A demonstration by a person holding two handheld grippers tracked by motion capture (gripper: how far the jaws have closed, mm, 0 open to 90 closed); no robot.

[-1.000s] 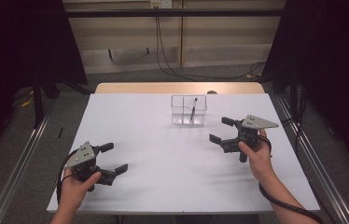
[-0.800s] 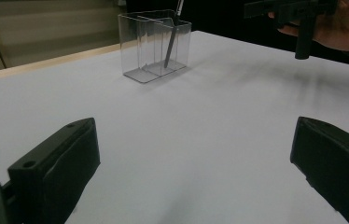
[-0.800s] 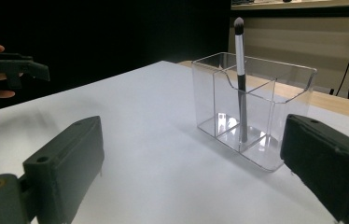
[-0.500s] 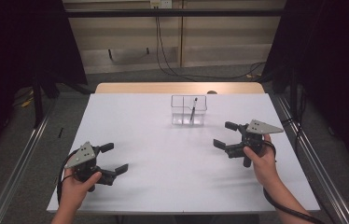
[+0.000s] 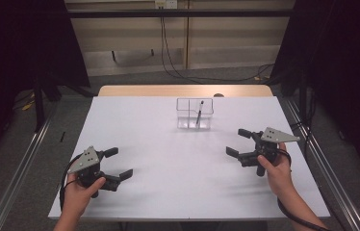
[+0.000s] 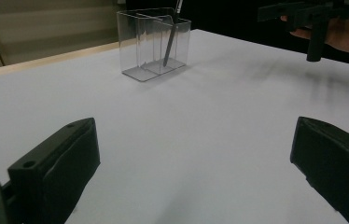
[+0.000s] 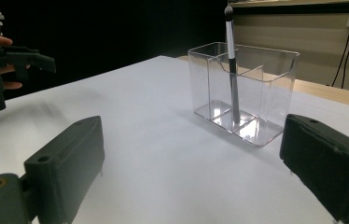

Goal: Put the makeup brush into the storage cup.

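Note:
A clear plastic box (image 5: 195, 114) with compartments stands at the far middle of the white table (image 5: 168, 192). A thin dark brush (image 5: 199, 114) leans upright in it. My left gripper (image 5: 120, 162) rests near the front left, open and holding nothing. My right gripper (image 5: 235, 141) hovers at the right, open and holding nothing, nearer the front than the box. The left gripper view has the box (image 6: 154, 44) and brush (image 6: 170, 42) far beyond its own gripper (image 6: 193, 140). In the right gripper view the box (image 7: 245, 88) and brush (image 7: 231, 65) stand close ahead of that gripper (image 7: 192, 140).
A wooden strip (image 5: 185, 90) runs along the table's far edge. Metal rails (image 5: 322, 159) flank both sides, and cables (image 5: 168, 53) hang behind. The right hand's gripper (image 6: 312, 18) shows far off in the left gripper view, and the left hand's gripper (image 7: 0, 51) in the right gripper view.
My right gripper has drawn back from the box, toward the front and slightly right, staying open. The left gripper has not moved.

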